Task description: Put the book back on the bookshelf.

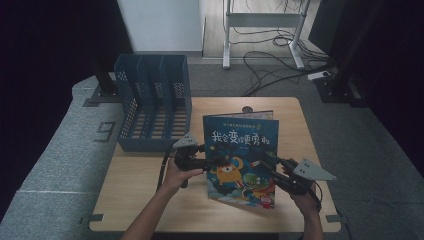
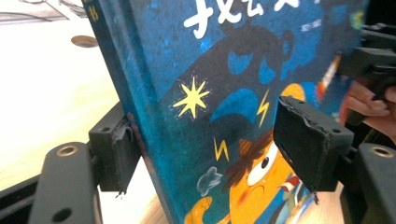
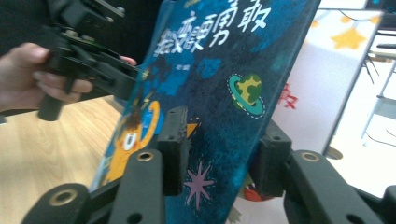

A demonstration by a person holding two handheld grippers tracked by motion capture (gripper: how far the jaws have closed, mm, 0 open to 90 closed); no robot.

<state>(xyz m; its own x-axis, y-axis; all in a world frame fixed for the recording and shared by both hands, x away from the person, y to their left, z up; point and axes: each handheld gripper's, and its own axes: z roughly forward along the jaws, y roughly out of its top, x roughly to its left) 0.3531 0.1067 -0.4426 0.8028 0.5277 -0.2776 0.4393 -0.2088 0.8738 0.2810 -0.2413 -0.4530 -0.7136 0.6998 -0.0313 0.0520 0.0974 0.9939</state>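
One book (image 1: 241, 150), one blue file rack (image 1: 154, 102), one wooden table (image 1: 150, 195), two hand-held grippers.

The book is standing up over the middle of the table, front cover facing the person, title at the top, long axis running roughly vertical and tipping a little. A second, paler page or cover edge is peeking out behind its top. The file rack is sitting at the back left of the table, well apart from the book, its slots running front to back.

The left hand-held gripper (image 1: 216, 161) is reaching in level from the left at the book's spine edge. In the left gripper view the spine (image 2: 140, 135) is sitting between the jaws, one pad (image 2: 119, 154) touching it, the other pad (image 2: 308, 140) standing clear in front of the cover: not clamping.

The right hand-held gripper (image 1: 264, 162) is coming in from the right at the book's lower right. In the right gripper view the book (image 3: 224, 107) is running between both pads (image 3: 175, 144); they are lying close on either side, but I cannot tell whether they are pressing.
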